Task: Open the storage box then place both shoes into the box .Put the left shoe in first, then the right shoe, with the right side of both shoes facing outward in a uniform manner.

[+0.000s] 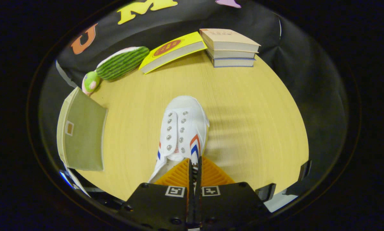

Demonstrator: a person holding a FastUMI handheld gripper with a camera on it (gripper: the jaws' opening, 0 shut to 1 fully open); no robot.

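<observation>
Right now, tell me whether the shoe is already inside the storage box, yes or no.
No: the white shoe is out over the bare table, its heel edge pinched between the gripper's fingers, while the storage box stands apart beside it.

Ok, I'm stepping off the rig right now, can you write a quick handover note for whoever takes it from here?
Gripper: fingers closed together, pinching the rear collar of the white shoe; toe points away from the fingers.
Storage box: to the left of the shoe on the table, flap looks open; its inside cannot be seen from here.
Done: box apparently opened, one shoe gripped. Which shoe this is cannot be told, nor whether one is already inside.
Left: carry this shoe into the box, right side outward, then confirm both are in.
</observation>
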